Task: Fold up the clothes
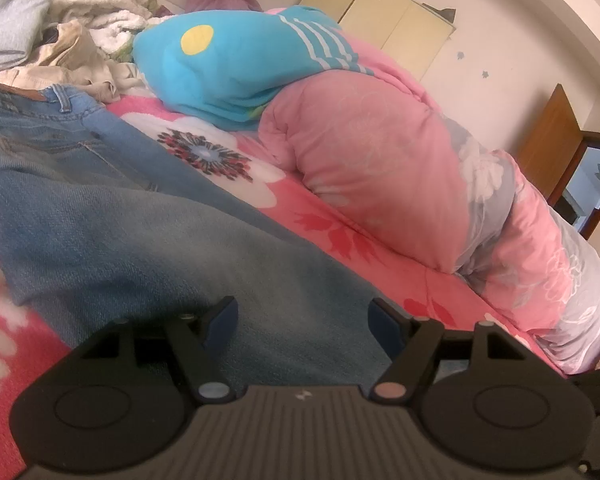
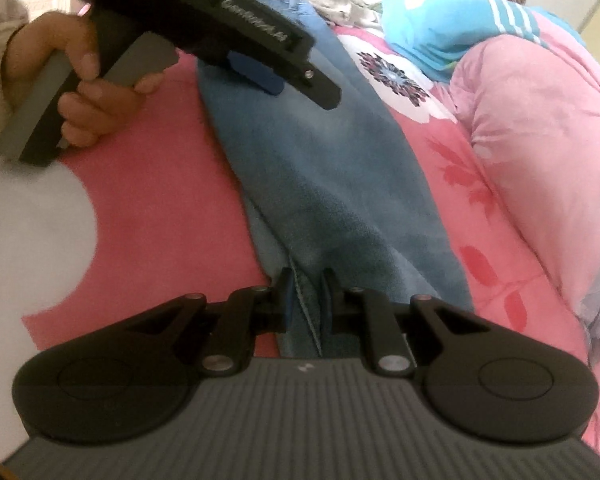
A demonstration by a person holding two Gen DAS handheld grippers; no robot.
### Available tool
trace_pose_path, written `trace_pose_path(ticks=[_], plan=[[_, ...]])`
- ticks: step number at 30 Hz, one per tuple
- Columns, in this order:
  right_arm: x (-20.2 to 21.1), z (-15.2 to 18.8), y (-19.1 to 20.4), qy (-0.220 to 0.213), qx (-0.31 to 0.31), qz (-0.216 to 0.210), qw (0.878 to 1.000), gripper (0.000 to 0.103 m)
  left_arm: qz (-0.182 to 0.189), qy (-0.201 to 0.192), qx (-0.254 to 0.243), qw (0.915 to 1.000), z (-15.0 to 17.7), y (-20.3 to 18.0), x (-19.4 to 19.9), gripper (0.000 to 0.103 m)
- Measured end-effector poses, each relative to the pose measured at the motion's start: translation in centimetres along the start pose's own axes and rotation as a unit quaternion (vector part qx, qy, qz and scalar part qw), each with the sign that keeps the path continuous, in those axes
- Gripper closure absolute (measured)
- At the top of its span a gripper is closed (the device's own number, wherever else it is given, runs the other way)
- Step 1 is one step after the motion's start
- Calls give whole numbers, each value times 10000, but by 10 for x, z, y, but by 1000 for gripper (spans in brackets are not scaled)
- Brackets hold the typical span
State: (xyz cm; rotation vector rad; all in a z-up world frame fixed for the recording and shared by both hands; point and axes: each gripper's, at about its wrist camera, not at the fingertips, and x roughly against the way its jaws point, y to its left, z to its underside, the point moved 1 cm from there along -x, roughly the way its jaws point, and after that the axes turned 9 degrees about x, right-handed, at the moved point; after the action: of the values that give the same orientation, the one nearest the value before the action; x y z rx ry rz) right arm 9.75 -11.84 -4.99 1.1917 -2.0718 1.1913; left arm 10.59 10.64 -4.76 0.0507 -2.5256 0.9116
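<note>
The jeans lie stretched out long on the bed. They look thick and a bit heavy, soft but floppy, so the hem and the waistband seem the best places to grab. The right gripper pinches the hem end of a leg between its jaws. The left gripper hovers over the leg with its jaws apart and nothing in them. A pink quilt is bunched up beside them.
</note>
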Motion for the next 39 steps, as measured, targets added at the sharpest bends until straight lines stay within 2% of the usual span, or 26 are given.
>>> trace_pose_path(ticks=[10,13,16,21,27,33,35,37,38,39], plan=[[-3,-10,25,-106,701,602,9957,89,7,-3,24,10000,0,0,-1,30],[-6,-12,23,-146,658,645,9956,91,0,-4,20,10000,0,0,-1,30],[-4,-12,19,-307,463,607,9966,102,6,-6,32,10000,0,1,0,30],[6,-11,17,-466,257,415,9977,103,15,-9,60,10000,1,1,0,30],[18,-6,8,-613,-497,-315,9964,103,9,-9,64,10000,1,2,0,30],[26,8,6,-671,-1235,-1025,9848,103,17,-11,81,10000,1,2,0,30],[35,14,13,-627,-1309,-1017,9842,102,19,-11,78,10000,0,2,0,30],[44,26,10,-580,-1803,-825,9784,101,28,-9,88,10000,0,2,0,30],[49,32,8,-567,-2096,-724,9735,101,32,-9,91,10000,0,2,0,30],[55,43,2,-611,-2636,-611,9608,100,34,-9,93,10000,0,3,0,30]])
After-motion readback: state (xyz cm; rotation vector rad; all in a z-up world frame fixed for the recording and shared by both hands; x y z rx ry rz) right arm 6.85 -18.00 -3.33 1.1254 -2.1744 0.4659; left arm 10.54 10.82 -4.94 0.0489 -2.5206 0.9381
